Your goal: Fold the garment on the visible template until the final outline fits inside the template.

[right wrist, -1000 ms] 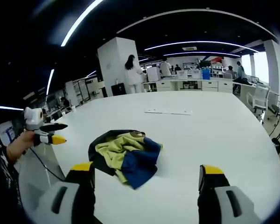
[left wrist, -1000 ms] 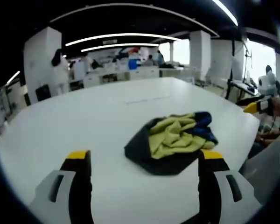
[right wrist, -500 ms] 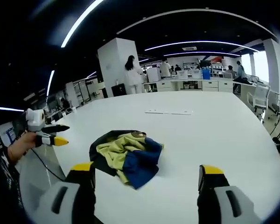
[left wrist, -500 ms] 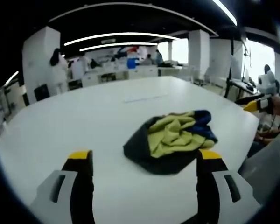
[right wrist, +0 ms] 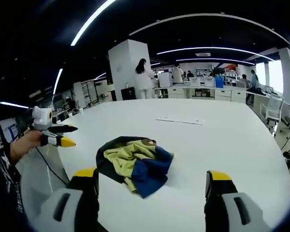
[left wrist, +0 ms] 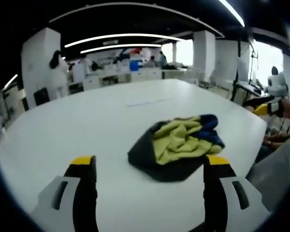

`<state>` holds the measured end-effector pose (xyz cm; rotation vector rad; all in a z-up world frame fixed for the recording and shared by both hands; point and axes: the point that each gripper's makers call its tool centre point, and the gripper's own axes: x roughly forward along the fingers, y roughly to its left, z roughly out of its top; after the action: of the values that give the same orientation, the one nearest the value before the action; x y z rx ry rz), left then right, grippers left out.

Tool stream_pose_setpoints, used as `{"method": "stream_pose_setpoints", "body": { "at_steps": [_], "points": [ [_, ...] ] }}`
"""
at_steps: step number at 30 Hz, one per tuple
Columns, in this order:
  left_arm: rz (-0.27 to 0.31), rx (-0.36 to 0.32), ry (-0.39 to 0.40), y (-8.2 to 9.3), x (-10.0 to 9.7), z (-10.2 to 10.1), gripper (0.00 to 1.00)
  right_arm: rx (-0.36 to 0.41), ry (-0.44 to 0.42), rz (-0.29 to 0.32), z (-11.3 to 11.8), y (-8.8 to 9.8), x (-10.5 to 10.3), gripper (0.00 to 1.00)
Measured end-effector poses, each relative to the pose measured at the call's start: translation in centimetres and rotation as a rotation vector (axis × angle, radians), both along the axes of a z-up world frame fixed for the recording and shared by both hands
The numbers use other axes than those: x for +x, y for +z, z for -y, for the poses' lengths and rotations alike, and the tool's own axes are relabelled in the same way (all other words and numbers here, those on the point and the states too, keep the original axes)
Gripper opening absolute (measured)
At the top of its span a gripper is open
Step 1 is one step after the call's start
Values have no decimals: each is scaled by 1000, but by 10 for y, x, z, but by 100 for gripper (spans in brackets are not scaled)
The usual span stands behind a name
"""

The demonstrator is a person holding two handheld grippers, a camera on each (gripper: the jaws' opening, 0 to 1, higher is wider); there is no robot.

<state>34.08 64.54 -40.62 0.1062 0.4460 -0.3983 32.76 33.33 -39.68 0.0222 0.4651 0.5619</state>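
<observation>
A crumpled garment (left wrist: 180, 147) in dark grey, yellow-green and blue lies in a heap on the white table (left wrist: 87, 125). In the left gripper view my left gripper (left wrist: 150, 166) is open, its yellow-tipped jaws wide apart just short of the heap. The right gripper (left wrist: 267, 108) shows at the far right of that view, held in a hand. In the right gripper view the garment (right wrist: 133, 164) lies ahead and slightly left, and my right gripper (right wrist: 152, 176) is open and holds nothing. My left gripper (right wrist: 58, 136) shows at the left there, above the table's edge.
A faint pale rectangle (right wrist: 180, 121) is marked on the table beyond the garment, also seen as a faint rectangle (left wrist: 149, 101) in the left gripper view. Desks, pillars and several people stand in the office behind. A chair (right wrist: 271, 106) sits at the far right.
The right gripper view has shifted slightly, so the garment and background sit a little further right and higher. The garment itself has not moved and both grippers stay open.
</observation>
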Motion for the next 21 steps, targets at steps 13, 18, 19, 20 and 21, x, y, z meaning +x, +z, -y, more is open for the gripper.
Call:
{"method": "stream_pose_setpoints", "body": {
  "at_steps": [13,18,19,20,21],
  "points": [
    [-16,11,-83,13,12,2,78,26,16,26,-27,11,18,84],
    [-19,0,-107,13,22,1,74,18,21,16,-40,7,25,80],
    [-20,-2,-114,12,24,1,73,18,19,13,-41,6,26,80],
    [-20,-3,-116,12,26,1,72,20,17,8,-42,5,27,79],
    [-17,-6,-120,10,29,1,71,24,13,4,-44,4,28,78]
  ]
}}
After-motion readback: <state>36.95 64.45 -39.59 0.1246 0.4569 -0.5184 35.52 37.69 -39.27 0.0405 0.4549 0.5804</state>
